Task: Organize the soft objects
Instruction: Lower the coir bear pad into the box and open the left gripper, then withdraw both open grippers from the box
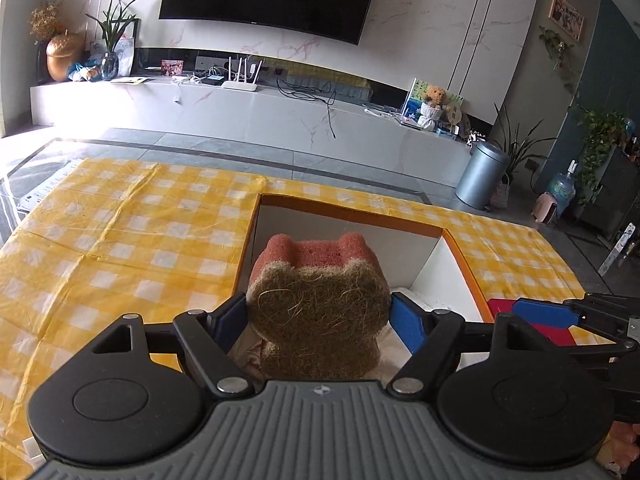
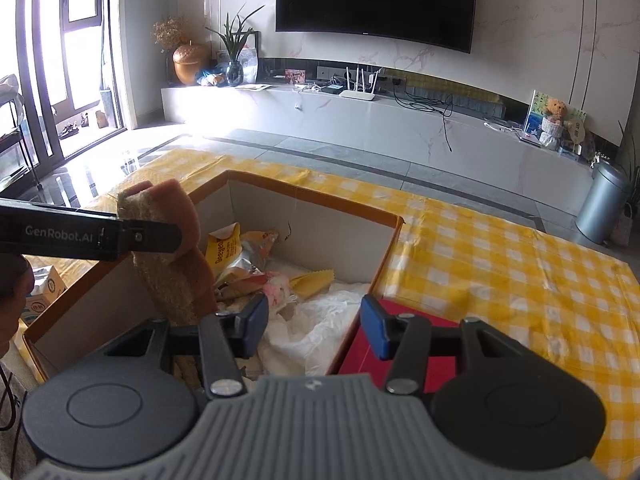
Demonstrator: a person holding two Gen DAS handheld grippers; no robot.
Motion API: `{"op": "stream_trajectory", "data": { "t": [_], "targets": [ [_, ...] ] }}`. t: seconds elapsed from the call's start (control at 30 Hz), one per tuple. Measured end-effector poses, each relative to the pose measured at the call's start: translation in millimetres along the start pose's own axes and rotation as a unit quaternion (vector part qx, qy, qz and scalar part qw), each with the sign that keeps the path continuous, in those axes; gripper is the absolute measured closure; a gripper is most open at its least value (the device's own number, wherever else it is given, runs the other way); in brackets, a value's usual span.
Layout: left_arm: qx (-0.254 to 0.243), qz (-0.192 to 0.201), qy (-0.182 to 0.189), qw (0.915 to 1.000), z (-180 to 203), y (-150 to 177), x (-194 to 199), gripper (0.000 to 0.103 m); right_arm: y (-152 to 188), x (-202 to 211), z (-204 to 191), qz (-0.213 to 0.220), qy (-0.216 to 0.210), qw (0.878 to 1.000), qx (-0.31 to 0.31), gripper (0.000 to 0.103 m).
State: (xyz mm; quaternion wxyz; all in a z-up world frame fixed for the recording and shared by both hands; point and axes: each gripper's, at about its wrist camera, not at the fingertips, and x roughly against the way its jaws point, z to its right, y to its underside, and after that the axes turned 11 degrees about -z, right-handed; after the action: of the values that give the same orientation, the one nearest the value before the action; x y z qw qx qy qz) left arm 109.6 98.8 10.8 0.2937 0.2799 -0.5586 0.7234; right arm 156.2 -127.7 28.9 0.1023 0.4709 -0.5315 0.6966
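Observation:
My left gripper (image 1: pixel 318 318) is shut on a bear-shaped sponge (image 1: pixel 320 280), pink foam with a brown scrubbing face, and holds it above the open cardboard box (image 1: pixel 352 218). The right wrist view shows the sponge (image 2: pixel 172 248) hanging over the box's left part. My right gripper (image 2: pixel 316 322) is open and empty, its fingers straddling the box's right wall (image 2: pixel 384 256). Inside the box lie snack bags (image 2: pixel 236 252), a yellow cloth (image 2: pixel 312 280) and white plastic (image 2: pixel 320 320).
The box stands on a table with a yellow checked cloth (image 2: pixel 500 264). A red flat item (image 2: pixel 404 344) lies next to the box on the right. A carton (image 2: pixel 44 292) stands left of the box. A TV unit and a metal bin (image 2: pixel 600 204) stand beyond.

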Motion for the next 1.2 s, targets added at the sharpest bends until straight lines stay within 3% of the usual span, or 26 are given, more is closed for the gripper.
{"op": "stream_trajectory", "data": {
  "t": [0.13, 0.27, 0.43, 0.53, 0.67, 0.73, 0.83, 0.93, 1.1, 1.2],
  "targets": [
    [-0.010, 0.004, -0.002, 0.9999, 3, 1, 6, 0.015, 0, 0, 2, -0.001, -0.002, 1.000, 0.003, 0.052],
    [-0.027, -0.049, -0.047, 0.9973, 5, 0, 1, 0.015, -1, -1, 4, -0.002, -0.004, 1.000, 0.002, 0.052],
    [-0.036, -0.064, -0.034, 0.9967, -4, -3, 23, 0.015, -1, 1, 4, 0.000, -0.005, 1.000, 0.000, 0.052],
    [-0.041, -0.048, -0.020, 0.9978, -5, -4, 45, 0.015, -1, 1, 5, -0.001, -0.006, 1.000, 0.000, 0.052],
    [-0.069, -0.049, -0.014, 0.9963, 3, -2, 67, 0.015, -1, 1, 3, -0.002, -0.007, 1.000, 0.003, 0.052],
    [-0.099, -0.055, -0.029, 0.9931, 11, 0, 70, 0.015, -1, 1, 1, -0.004, -0.010, 1.000, 0.008, 0.052],
    [-0.146, -0.073, -0.038, 0.9859, 27, 3, 49, 0.015, -1, 1, -1, -0.006, -0.012, 1.000, 0.011, 0.052],
    [-0.140, -0.109, -0.068, 0.9818, 35, 5, 7, 0.014, -1, 1, -2, -0.008, -0.012, 1.000, 0.009, 0.052],
    [-0.124, -0.080, -0.147, 0.9780, 37, 10, -30, 0.011, -1, 1, -4, -0.010, -0.012, 1.000, 0.011, 0.052],
    [-0.117, -0.063, -0.142, 0.9809, 30, 12, -36, 0.009, 0, 1, -4, -0.011, -0.013, 1.000, 0.012, 0.052]
  ]
}}
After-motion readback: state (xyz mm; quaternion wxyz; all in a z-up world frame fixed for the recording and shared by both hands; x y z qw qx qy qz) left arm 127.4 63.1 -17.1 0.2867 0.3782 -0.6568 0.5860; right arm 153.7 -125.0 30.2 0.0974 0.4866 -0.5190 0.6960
